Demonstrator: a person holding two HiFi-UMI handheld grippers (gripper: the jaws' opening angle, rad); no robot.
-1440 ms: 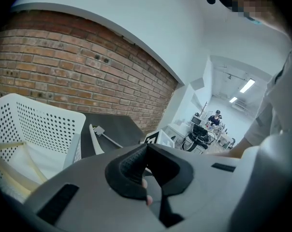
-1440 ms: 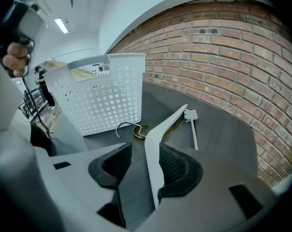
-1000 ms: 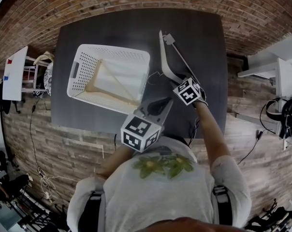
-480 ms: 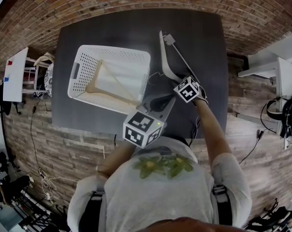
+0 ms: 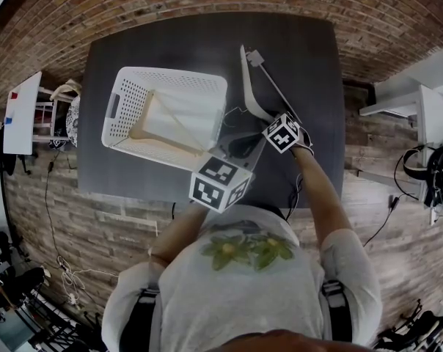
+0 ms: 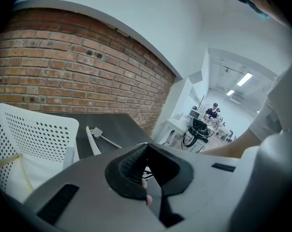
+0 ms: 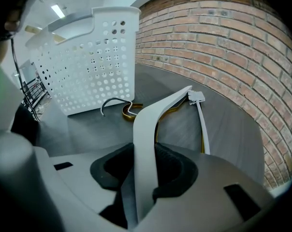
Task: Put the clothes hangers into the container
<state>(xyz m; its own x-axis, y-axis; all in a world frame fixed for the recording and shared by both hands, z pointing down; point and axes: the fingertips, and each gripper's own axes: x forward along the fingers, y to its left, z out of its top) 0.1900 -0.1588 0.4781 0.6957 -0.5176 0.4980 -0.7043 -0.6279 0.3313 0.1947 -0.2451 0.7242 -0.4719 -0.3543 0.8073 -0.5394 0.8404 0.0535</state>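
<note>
White perforated basket (image 5: 126,112) sits on dark table (image 5: 295,42) & is the ref point for everything below. Inside it a wooden hanger (image 5: 163,143) lies flat on the bottom, one end reaching toward the basket's near-right corner. Grey hanger (image 5: 248,86) is outside, flat on the table just right of the basket & clear of its wall. Its curved arm runs roughly alongside the basket's right side, and its thin bar w/ a clip at the far end angles away from the basket. A dark wire hook (image 7: 114,102) lies btwn that arm & the basket, close to the basket's foot. R gripper (image 5: 264,122) is at the near end of the arm, on the side away from the basket, pointing steeply down. Its jaws have just been closing & the arm stands btwn them, pads against both its edges; hanger not yet lifted. L gripper (image 5: 243,147) hovers just off the basket's near-right corner, btwn basket & R gripper, above the table. Its jaws are a little apart w/ nothing held; only a fingertip & a bit of wire show through the gap. In the left gripper view the basket wall fills the left side.
</note>
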